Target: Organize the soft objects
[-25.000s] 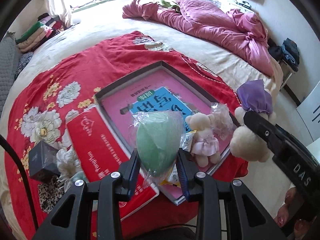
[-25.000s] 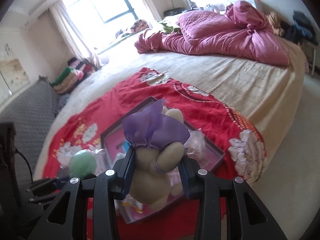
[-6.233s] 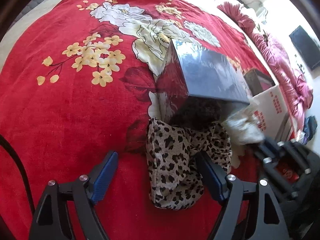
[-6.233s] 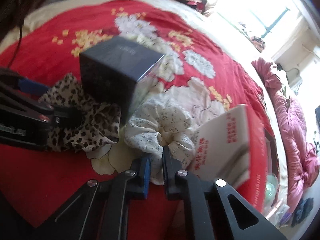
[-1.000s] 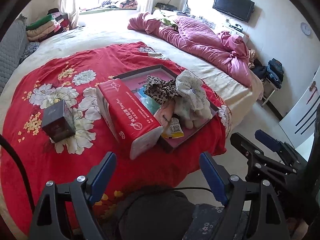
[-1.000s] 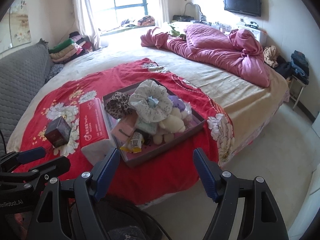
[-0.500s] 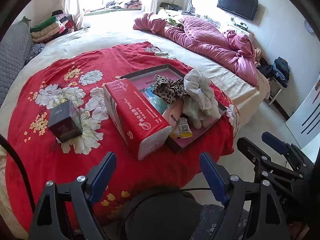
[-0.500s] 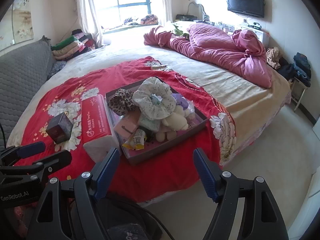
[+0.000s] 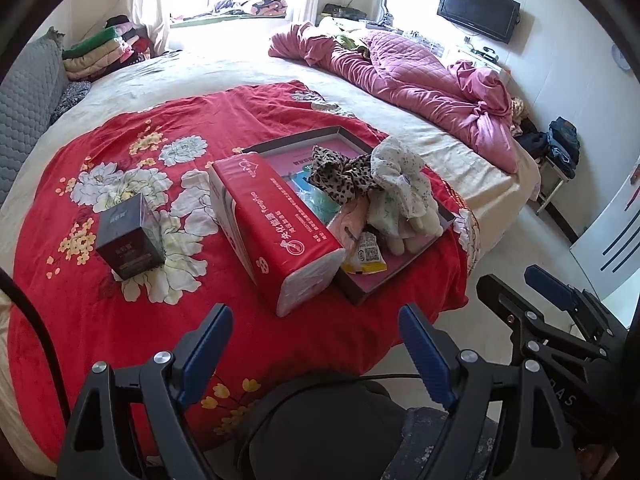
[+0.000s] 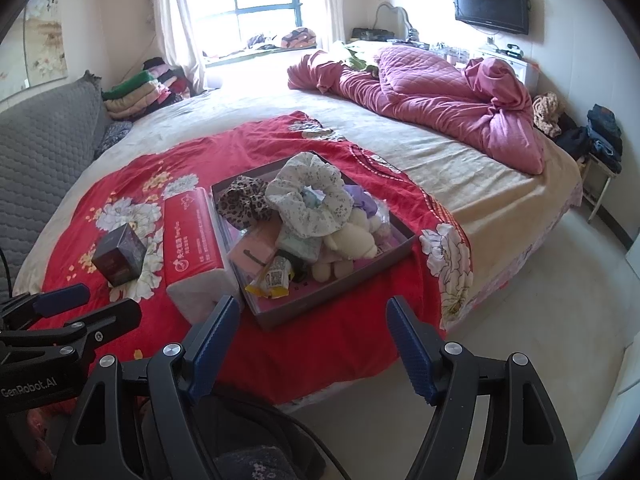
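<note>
Left gripper (image 9: pixel 316 328) jaws spread wide, nothing between them. Right gripper (image 10: pixel 312 320) likewise spread, empty. Both hang off bed edge above red floral blanket (image 10: pixel 320 344). Soft things piled in shallow tray (image 10: pixel 404 236) at 12 o'clock of right view: leopard scrunchie (image 10: pixel 242 200), floral scrunchie (image 10: pixel 308 196), cream plush (image 10: pixel 352 242). Red tissue pack (image 10: pixel 192 236) touches tray at its 9 o'clock – dark box (image 10: pixel 118 256) further along at 9, apart.

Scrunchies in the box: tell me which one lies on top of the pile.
The white flowered scrunchie crowns the pile, sitting over the toys. The leopard-print scrunchie lies lower, beside it toward the red tissue pack.
</note>
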A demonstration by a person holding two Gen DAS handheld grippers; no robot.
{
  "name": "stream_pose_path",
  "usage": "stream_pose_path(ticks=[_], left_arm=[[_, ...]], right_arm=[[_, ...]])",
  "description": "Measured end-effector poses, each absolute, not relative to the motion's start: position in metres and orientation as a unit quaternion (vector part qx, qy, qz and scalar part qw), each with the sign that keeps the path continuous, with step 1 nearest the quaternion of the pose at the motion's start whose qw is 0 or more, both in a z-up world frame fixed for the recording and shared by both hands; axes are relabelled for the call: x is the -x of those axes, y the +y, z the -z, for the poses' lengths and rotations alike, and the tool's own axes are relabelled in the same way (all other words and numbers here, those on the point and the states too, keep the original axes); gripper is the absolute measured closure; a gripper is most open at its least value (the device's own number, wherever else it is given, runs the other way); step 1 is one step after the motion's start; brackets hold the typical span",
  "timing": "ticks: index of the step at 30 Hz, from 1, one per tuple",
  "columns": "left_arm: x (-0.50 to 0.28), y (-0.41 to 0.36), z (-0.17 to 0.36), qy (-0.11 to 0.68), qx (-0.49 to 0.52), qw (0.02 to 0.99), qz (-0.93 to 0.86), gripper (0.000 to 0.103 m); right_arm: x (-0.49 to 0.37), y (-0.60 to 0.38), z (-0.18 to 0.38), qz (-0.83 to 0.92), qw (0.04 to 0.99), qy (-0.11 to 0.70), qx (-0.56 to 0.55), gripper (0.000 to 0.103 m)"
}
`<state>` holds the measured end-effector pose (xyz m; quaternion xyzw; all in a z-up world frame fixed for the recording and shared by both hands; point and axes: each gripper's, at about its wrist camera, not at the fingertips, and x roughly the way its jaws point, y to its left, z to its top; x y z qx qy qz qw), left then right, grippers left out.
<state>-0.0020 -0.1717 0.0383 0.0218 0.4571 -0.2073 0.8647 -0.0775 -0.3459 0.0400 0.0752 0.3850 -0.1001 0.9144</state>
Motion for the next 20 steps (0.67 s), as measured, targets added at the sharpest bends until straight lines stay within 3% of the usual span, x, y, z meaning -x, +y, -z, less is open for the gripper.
stream_pose_path(ticks=[20], left_arm=[[0.0002,-0.1758,-0.0342,0.457,-0.061,0.872,0.165,0.019]], right_arm=[[0.0783,-0.3469,-0.0424,0.104,0.915,0.383,-0.074,0.026]])
